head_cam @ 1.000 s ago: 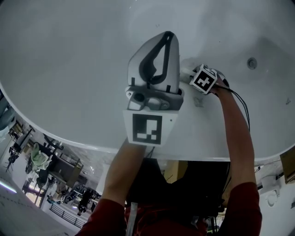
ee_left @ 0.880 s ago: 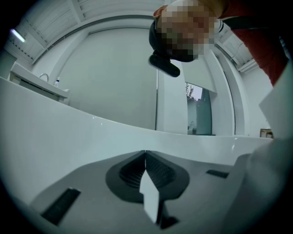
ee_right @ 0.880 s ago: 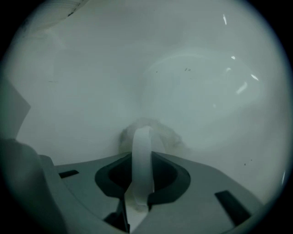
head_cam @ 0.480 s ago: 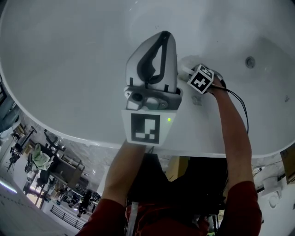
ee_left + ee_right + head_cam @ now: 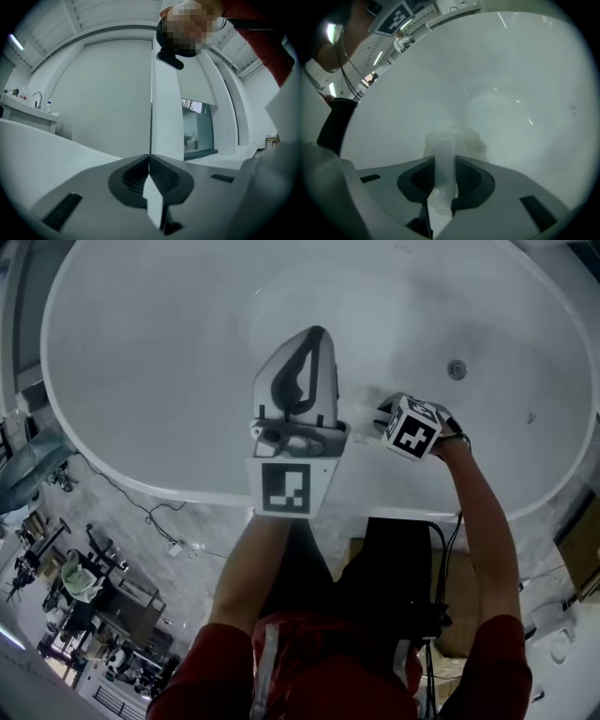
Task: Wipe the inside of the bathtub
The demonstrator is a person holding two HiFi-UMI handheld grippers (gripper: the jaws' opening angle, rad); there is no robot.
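White bathtub (image 5: 141, 362) is viewed from above. L tool (image 5: 314, 334) is held over it w/ jaws clenched on nothing. R tool (image 5: 380, 416) is clamped on white cloth (image 5: 454, 136), which is laid against tub's inner wall.

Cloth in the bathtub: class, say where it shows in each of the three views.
Head view: cloth near the centre, against the bathtub wall.
Left gripper view: not in it.
Right gripper view: low centre, cloth clamped in the right gripper.
Shared landmark: the bathtub wall, in both those views.
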